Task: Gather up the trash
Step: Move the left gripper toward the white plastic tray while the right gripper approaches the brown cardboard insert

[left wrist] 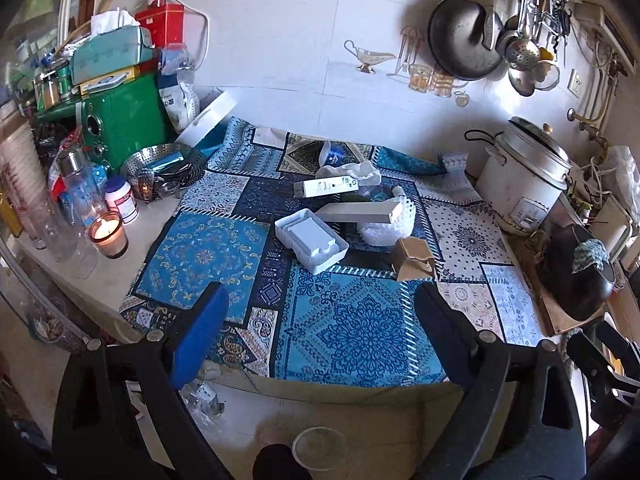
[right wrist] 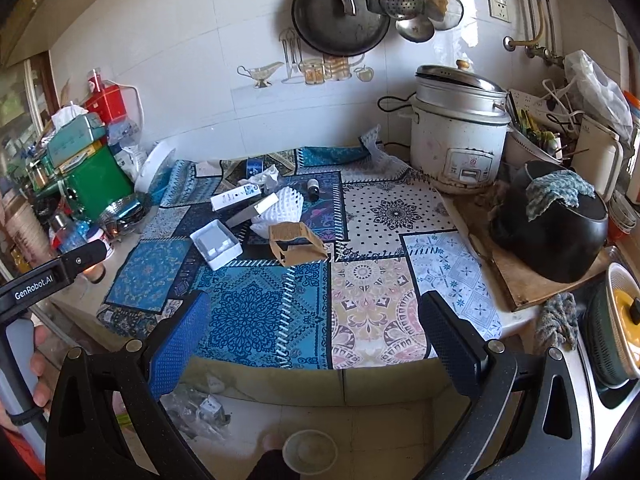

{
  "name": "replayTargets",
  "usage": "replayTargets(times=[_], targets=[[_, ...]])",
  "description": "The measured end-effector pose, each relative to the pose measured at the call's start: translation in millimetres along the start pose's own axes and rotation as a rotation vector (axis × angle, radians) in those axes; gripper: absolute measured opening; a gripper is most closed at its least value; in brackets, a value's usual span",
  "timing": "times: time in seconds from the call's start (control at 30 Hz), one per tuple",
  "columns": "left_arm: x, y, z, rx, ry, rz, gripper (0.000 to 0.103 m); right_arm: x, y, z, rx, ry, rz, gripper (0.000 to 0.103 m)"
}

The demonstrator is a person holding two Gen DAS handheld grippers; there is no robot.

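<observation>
Trash lies in a loose heap on the patterned cloth [left wrist: 224, 248] over the table, straight ahead of the left gripper [left wrist: 320, 320], whose jaws stand wide with nothing between them. Nearest the jaws is a white plastic tray [left wrist: 310, 240], empty as far as I can see; it looks light and stiff, and one side wall seems the place to pinch. Just right of it sits a torn brown carton [left wrist: 412, 258], thin card that would crush, so a grip across a flat face seems best. Beyond lie a long white box [left wrist: 356, 213] propped on white foam netting [left wrist: 386, 228], soft and springy, a second white box [left wrist: 326, 186], and crumpled tissue [left wrist: 360, 172], which should weigh almost nothing.

From the right wrist, the right gripper [right wrist: 316, 324] also has its jaws wide and empty, and the heap sits ahead and to their left. The carton [right wrist: 296, 240] gapes open; whether anything is inside I cannot tell. A small dark bottle [right wrist: 313, 189] lies behind the netting [right wrist: 280, 210], probably hard and slippery.
</observation>
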State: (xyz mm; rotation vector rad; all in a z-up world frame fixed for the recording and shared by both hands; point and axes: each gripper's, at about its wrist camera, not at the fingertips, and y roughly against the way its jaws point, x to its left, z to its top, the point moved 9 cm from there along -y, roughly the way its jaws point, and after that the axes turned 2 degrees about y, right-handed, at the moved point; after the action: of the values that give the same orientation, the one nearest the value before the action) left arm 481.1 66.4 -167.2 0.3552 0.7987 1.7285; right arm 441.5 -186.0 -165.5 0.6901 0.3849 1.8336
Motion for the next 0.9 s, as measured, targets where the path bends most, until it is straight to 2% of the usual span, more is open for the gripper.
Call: replayTargets(times=[0.07,0.23,0.33,0.5,0.63,0.73,0.83,0.9], targets=[[4.8,-30.0,14.5,0.034,0.012,-0.016,0.095,-0.5,-21.0,8.0,0.025,-0.016,-0.022,0.103],[13.3,-106.9,37.4,0.145,0.011,0.0,0.095,0.5,-74.8,24.5,0.097,-0.073,-0.041,0.102],[11.8,-159.3,41.3,0.224,-0.015,0.004,0.095,2.5,-106.4,25.9,0.148,-0.088,-0.066,0.1],[1.8,-232.9,36.0,0.347,-0.026,0.006,0.095,8.6,-141.9,22.7,0.231,-0.142,-0.038,0.098],[-9.8,-271.0,29.8,0.409,-0.036,0.006,0.095,6.7,-152.9,22.4,0.253,-0.158,-0.065,0.098],[-10.3,-290.0,24.5,0.435,-0.079,0.045,0.095,5.3,-161.2,24.5,0.259,-0.176,-0.078,0.098],[-0.1,-301.1,20.6,0.45,-0.107,0.089,0.095,5.8,-170.2,27.1,0.265,-0.195,-0.076,0.098],[6.2,-301.5,20.3,0.443,-0.094,0.076,0.098,7.9,-177.2,27.9,0.274,-0.205,-0.073,0.098]])
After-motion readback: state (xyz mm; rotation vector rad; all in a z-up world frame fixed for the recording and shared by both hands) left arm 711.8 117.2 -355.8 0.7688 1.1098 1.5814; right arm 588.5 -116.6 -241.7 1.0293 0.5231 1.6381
